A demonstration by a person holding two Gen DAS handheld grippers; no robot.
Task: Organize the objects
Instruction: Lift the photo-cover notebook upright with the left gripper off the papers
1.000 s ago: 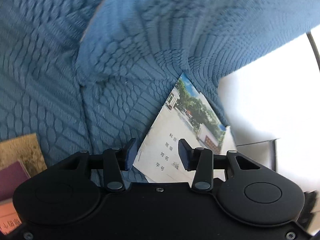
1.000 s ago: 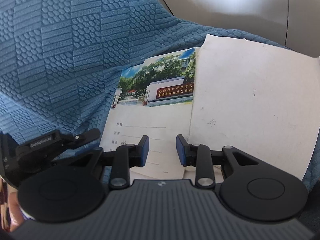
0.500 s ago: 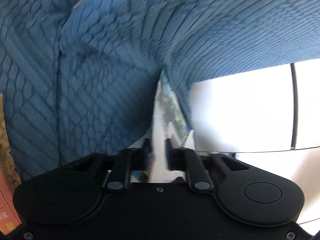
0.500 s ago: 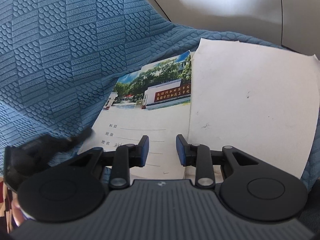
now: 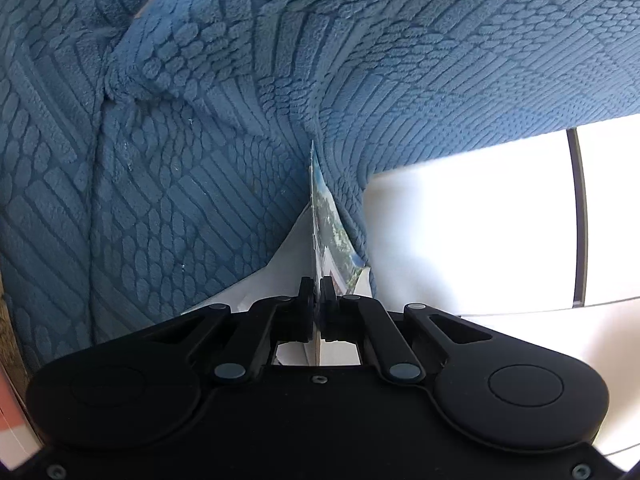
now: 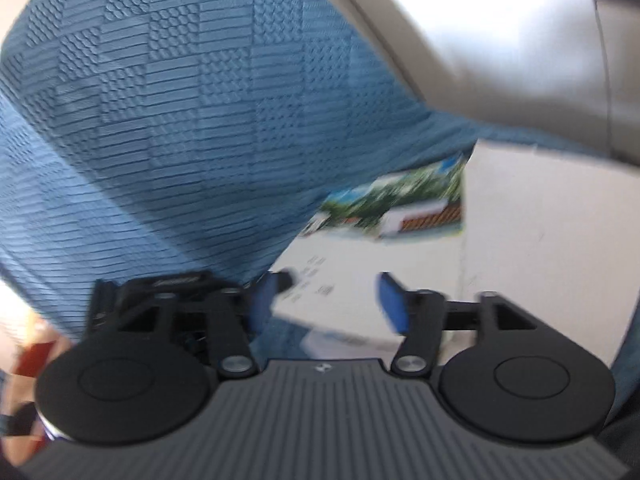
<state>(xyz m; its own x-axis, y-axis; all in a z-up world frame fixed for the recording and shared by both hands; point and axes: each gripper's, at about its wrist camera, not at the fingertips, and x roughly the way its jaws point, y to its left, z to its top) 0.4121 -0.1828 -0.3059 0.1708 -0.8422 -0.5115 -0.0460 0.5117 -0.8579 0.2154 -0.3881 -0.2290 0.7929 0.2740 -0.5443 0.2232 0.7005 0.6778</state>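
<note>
While its jaws are pressed together, the black left gripper (image 5: 318,292) pinches the thin white exercise booklet with a photo cover (image 5: 326,232) by its edge, seen edge-on against the blue textured fabric cover (image 5: 180,140). The blue-padded right gripper (image 6: 326,300) has just been opening, its jaws spread above the booklet (image 6: 380,248), nothing clamped. A white sheet (image 6: 540,248) is seen beside it.
</note>
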